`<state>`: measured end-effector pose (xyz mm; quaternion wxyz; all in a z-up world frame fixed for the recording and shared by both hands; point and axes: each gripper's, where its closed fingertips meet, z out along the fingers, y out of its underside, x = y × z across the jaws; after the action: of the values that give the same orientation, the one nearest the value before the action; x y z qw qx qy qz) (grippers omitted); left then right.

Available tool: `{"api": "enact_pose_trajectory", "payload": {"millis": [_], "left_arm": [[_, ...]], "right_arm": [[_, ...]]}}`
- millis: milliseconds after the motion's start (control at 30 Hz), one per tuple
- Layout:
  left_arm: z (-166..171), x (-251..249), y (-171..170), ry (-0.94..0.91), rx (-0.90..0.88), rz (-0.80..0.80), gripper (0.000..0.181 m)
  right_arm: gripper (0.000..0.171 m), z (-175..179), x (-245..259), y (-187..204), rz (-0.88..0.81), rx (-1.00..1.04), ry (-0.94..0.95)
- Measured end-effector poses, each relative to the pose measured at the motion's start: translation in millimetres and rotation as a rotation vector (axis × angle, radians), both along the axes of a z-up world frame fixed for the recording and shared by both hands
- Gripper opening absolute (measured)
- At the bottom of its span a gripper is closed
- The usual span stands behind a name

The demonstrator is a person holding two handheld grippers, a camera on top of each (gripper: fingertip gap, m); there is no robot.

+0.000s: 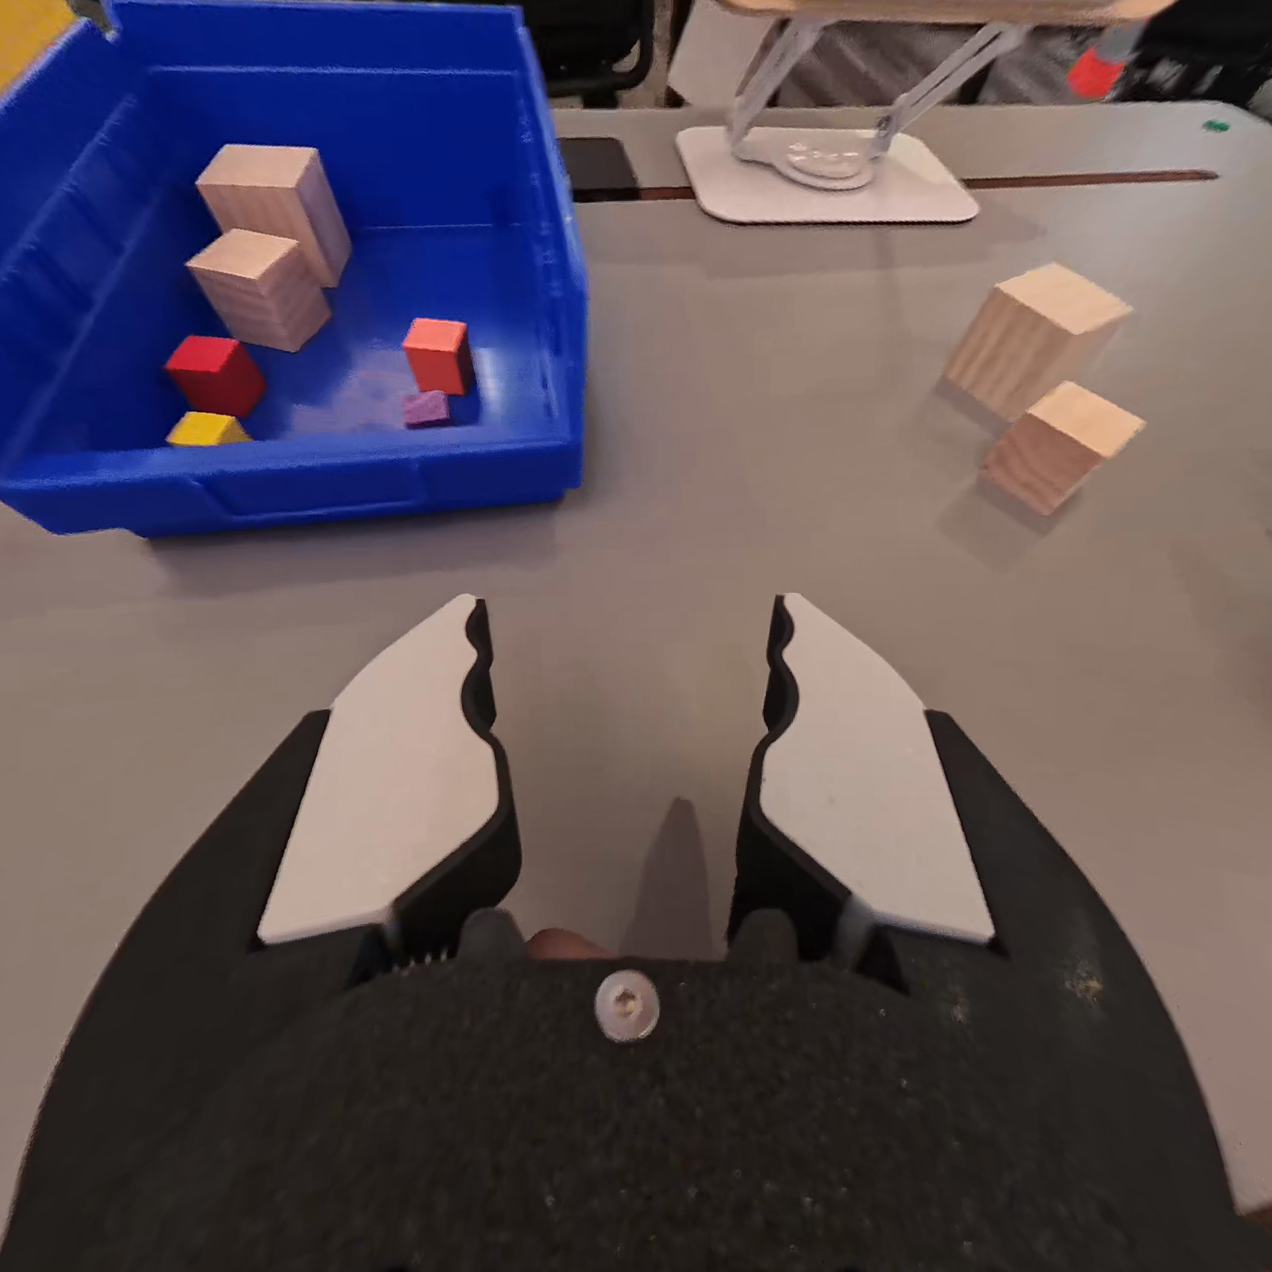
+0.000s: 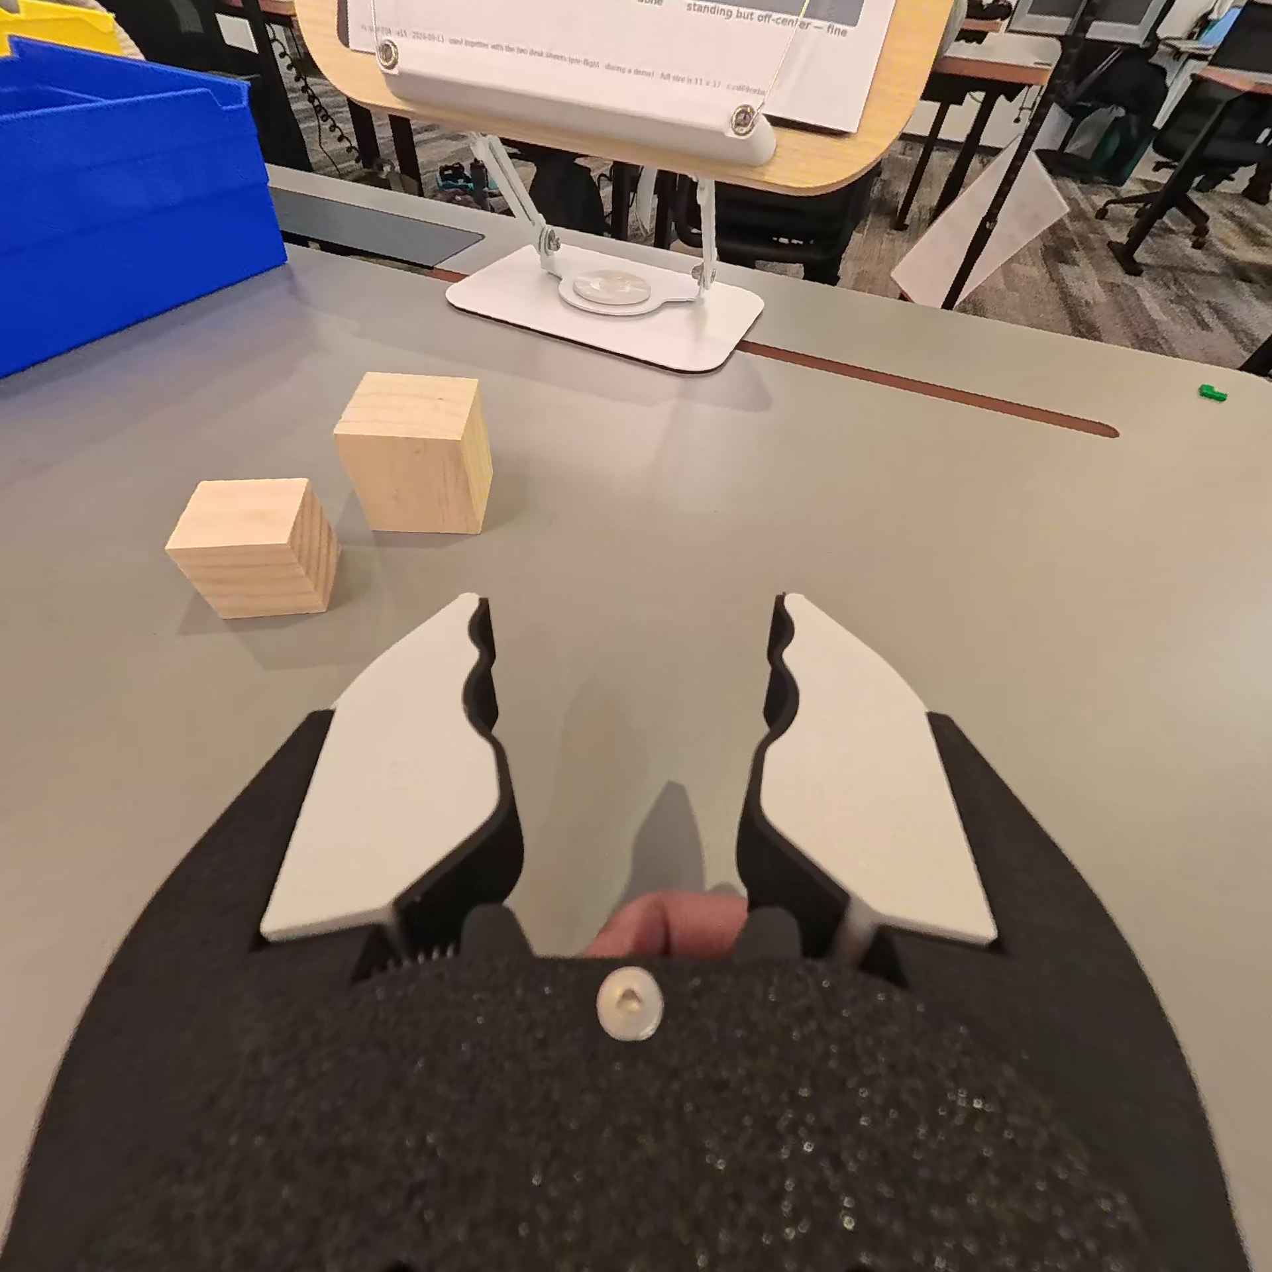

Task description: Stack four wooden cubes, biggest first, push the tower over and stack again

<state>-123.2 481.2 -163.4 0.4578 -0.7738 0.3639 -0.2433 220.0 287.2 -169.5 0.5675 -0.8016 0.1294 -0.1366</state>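
Note:
Two plain wooden cubes stand side by side on the grey table: a bigger one [image 1: 1032, 337] [image 2: 416, 454] and a smaller one [image 1: 1060, 444] [image 2: 255, 547] just in front of it. Two more plain wooden cubes, a large one [image 1: 282, 206] and a slightly smaller one [image 1: 258, 289], lie in the blue bin [image 1: 275, 482]. My left gripper [image 1: 630, 606] is open and empty over bare table, in front of the bin. My right gripper [image 2: 630, 606] is open and empty, to the right of and nearer than the two table cubes.
The bin also holds small coloured cubes: red [image 1: 213, 375], orange [image 1: 437, 354], yellow [image 1: 206, 430] and purple [image 1: 427, 409]. A white stand [image 2: 606, 310] carrying a wooden board with a sheet stands at the table's back. A small green piece [image 2: 1211, 392] lies far right.

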Motion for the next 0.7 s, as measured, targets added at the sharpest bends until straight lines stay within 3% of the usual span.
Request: {"api": "enact_pose_trajectory", "payload": {"millis": [167,267,367,633,700], "left_arm": [[8.3,9.3,77.2,0.214,-0.061,-0.031,0.081],[12.4,29.9,127.4,0.313,-0.108,-0.069,0.073],[-0.9,56.3,158.0,0.421,-0.197,-0.152,0.070],[-58.9,86.8,189.3,0.676,-0.350,-0.200,0.063],[-65.2,87.4,189.0,0.700,-0.362,-0.194,0.038]], "right_arm": [[0.076,-0.5,-0.1,0.3,0.006,0.000,0.009],[0.076,-0.3,-0.5,0.2,0.009,0.001,0.009],[0.076,-0.4,-0.7,0.2,0.010,0.000,0.008],[0.076,-1.0,-0.4,0.4,0.011,-0.001,0.017],[0.076,-1.2,-0.3,0.4,0.012,-0.001,0.019]]}}
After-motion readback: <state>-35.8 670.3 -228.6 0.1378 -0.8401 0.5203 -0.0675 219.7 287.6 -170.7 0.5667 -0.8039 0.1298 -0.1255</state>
